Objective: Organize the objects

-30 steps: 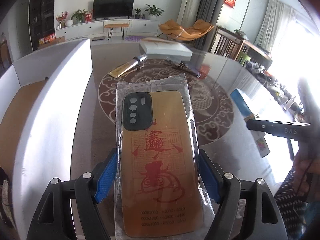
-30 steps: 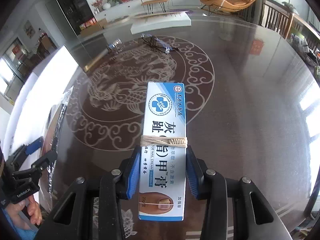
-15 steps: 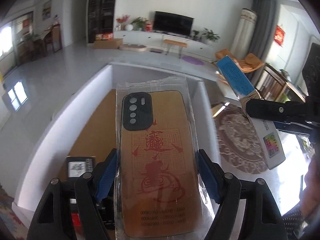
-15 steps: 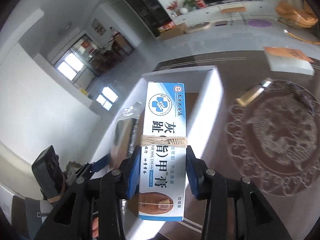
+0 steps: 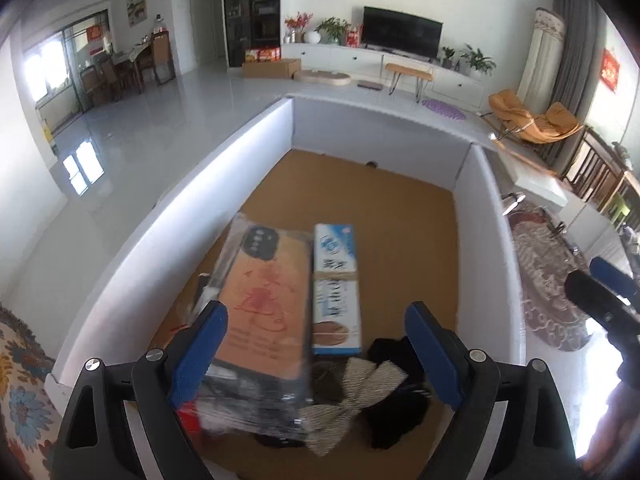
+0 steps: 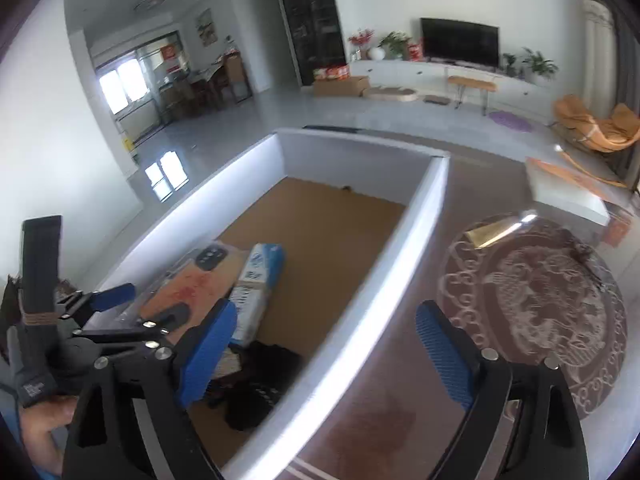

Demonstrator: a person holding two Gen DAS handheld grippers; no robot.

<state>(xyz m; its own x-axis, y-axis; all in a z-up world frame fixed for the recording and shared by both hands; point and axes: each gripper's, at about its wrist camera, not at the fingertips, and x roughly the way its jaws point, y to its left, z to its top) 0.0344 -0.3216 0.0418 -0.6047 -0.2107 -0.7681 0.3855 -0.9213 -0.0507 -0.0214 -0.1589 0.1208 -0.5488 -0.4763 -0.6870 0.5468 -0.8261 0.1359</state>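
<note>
My left gripper (image 5: 316, 344) and right gripper (image 6: 324, 348) are both opening, nothing pinched between their pads. The wrapped phone case (image 5: 260, 304) and the cream carton (image 5: 336, 284) lie side by side in the white box (image 5: 480, 216), near end, overlapping a bow (image 5: 352, 404) and black cloth (image 5: 396, 412) below. I judge the case, perched on clutter, could slide or tip. Farther right, a gold tube (image 6: 496, 232) and flat white box (image 6: 568, 192) wait on the table; the box's right wall stands between.
</note>
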